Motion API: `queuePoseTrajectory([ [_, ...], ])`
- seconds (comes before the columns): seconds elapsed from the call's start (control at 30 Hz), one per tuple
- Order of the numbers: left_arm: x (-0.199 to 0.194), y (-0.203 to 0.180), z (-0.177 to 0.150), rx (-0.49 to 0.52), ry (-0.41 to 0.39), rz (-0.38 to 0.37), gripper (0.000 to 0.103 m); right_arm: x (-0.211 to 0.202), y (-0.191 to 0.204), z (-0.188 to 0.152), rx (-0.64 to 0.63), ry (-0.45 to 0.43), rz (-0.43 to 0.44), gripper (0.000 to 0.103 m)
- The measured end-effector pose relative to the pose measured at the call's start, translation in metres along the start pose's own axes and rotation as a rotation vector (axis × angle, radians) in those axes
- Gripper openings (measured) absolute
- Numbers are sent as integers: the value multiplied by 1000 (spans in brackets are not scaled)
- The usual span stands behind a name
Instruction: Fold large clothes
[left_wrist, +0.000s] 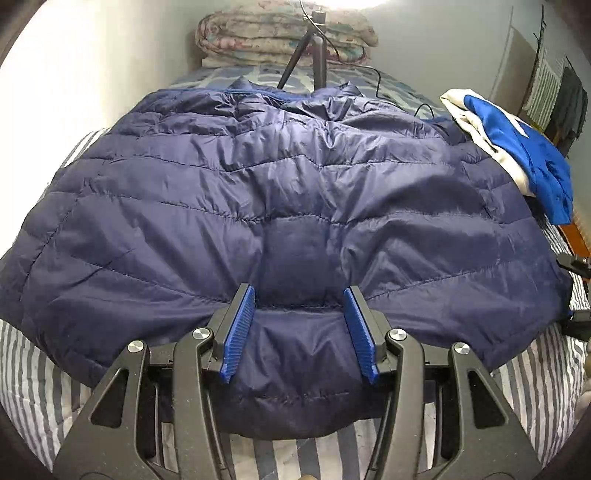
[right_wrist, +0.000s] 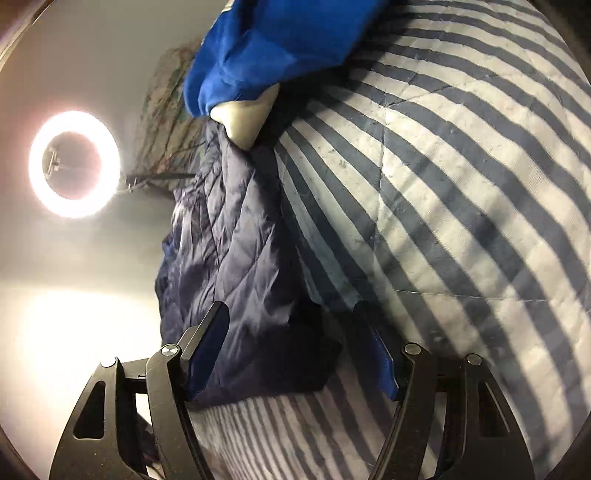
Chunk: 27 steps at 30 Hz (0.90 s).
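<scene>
Navy quilted puffer jacket spread flat across the striped bedspread. Left gripper over the near hem, jaws parted, pads clear of the fabric. Right gripper rolled sideways at the jacket's edge, jaws wide; fabric lies between, seemingly not pinched. Blue-and-white garment heaped beside.
</scene>
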<state>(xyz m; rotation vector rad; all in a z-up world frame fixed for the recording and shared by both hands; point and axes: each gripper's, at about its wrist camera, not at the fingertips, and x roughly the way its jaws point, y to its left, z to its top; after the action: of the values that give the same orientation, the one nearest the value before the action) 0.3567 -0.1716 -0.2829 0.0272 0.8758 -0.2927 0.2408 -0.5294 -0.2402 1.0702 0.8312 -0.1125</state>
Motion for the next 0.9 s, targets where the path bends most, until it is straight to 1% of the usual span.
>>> queuePoseTrajectory([
  [0.03,-2,-1,1,0,0,2,53,4,7,0,-13,7,-7,58],
  [0.07,-4,0,2,-3,4,2,53,8,18,0,-47,30,-34,31],
  [0.1,-9,1,1,-12,8,1,53,8,29,-1,-87,34,-70,17],
  [0.17,-28,8,-1,-43,2,-15,52,5,56,-5,-183,9,-130,12],
  [0.2,-35,11,-2,-50,-4,-22,52,1,71,-9,-243,-8,-156,11],
  [0.27,-68,21,-11,-78,-33,-32,52,-6,102,-17,-350,-45,-195,9],
  [0.33,-103,32,-26,-113,-72,-45,52,-11,127,-24,-417,-74,-212,8],
  [0.37,-113,35,-32,-125,-87,-49,52,-13,138,-28,-444,-86,-219,8],
  [0.4,-128,39,-47,-145,-108,-66,52,-14,156,-34,-485,-103,-231,7],
  [0.43,-136,43,-58,-158,-107,-80,52,-16,164,-38,-506,-111,-236,7],
  [0.5,-144,47,-72,-183,-100,-103,52,-15,195,-51,-573,-137,-239,7],
  [0.6,-151,57,-90,-241,-88,-117,52,-21,225,-65,-658,-166,-228,6],
  [0.67,-160,65,-95,-264,-111,-98,52,-21,255,-79,-738,-185,-223,6],
  [0.7,-166,70,-95,-281,-137,-85,52,-22,270,-88,-783,-186,-218,6],
  [0.8,-179,78,-97,-310,-182,-77,52,-6,309,-111,-900,-188,-202,6],
  [0.9,-178,85,-101,-332,-170,-69,52,22,347,-132,-980,-167,-182,6],
])
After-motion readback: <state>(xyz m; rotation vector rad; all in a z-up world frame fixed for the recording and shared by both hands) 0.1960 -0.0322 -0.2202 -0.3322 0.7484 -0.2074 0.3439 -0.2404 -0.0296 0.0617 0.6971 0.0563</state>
